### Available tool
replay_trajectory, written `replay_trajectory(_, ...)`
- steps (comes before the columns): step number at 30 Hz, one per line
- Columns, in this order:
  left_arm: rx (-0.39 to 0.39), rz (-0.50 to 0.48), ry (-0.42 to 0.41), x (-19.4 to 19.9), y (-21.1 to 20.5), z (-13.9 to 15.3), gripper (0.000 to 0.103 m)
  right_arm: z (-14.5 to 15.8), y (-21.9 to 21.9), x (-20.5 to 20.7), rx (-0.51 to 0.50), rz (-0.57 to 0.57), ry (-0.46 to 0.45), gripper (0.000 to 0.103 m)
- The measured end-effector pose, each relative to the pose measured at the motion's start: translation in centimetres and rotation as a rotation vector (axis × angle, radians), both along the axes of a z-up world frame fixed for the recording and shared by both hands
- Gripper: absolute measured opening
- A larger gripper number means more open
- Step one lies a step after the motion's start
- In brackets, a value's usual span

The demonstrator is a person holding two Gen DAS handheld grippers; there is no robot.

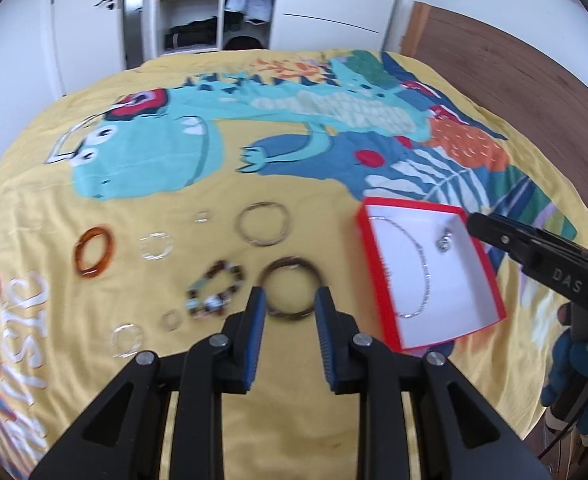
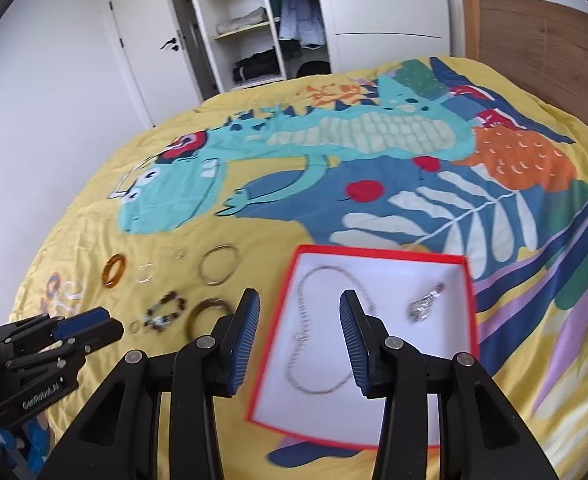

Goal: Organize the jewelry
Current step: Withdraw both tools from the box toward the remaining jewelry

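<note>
A red box (image 1: 490,276) (image 2: 277,316) with a white inside lies on the yellow bedspread. It holds a silver chain (image 1: 424,268) (image 2: 298,344) and a small silver piece (image 1: 444,240) (image 2: 424,306). Left of it lie a dark brown bangle (image 1: 271,278) (image 2: 197,312), a gold bangle (image 1: 261,226) (image 2: 218,265), a beaded bracelet (image 1: 215,294) (image 2: 165,314), an amber ring (image 1: 93,254) (image 2: 113,272) and clear rings (image 1: 155,246). My left gripper (image 1: 289,300) is open just above the brown bangle. My right gripper (image 2: 300,304) is open over the box.
The bedspread (image 1: 294,184) has a large dinosaur print and covers the whole bed. A wooden headboard (image 2: 542,40) stands at the right. A white wardrobe with open shelves (image 2: 245,28) and a door stand beyond the bed's far end.
</note>
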State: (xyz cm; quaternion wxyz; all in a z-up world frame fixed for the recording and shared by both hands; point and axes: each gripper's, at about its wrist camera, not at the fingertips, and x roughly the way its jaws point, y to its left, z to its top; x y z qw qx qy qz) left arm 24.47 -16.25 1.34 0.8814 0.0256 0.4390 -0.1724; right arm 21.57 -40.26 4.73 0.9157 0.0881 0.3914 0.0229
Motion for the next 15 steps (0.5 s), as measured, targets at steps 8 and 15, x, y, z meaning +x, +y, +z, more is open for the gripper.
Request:
replay_trajectory(8,0.044,0.129,0.008,-0.7,9.5,-0.3,0.024,0.1,7.2,-1.0,0.036,0.082,0.011,0.041)
replay_trajectory(15,0.061,0.197,0.031,-1.0,15.4,-1.6,0.024,-1.7,12.5,-0.3,0.054,0.138,0.05,0.041)
